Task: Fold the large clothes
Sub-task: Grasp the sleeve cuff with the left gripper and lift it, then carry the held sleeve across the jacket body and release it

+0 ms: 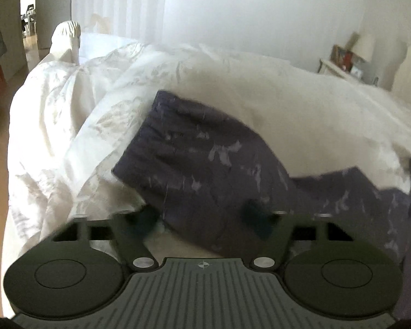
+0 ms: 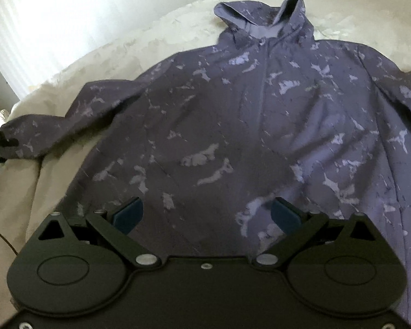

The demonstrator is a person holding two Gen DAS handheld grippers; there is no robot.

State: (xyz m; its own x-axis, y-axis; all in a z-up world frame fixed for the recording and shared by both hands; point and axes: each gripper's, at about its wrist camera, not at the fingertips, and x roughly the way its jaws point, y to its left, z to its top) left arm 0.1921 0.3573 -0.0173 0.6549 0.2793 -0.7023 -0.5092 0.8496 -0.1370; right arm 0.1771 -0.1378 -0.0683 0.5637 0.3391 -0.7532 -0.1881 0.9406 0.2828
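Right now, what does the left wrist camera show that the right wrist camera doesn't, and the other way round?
Only the left wrist view shows the left gripper with the jacket's sleeve end lying between its blurred fingers, plus a bedside table and an open doorway. Only the right wrist view shows the whole jacket spread front-up, its hood, and the right gripper, open above the hem. Both show the purple patterned jacket on the white bed cover.

Purple jacket (image 2: 246,115) with pale blotches, spread front-up on white bed, hood at far end, sleeves out.
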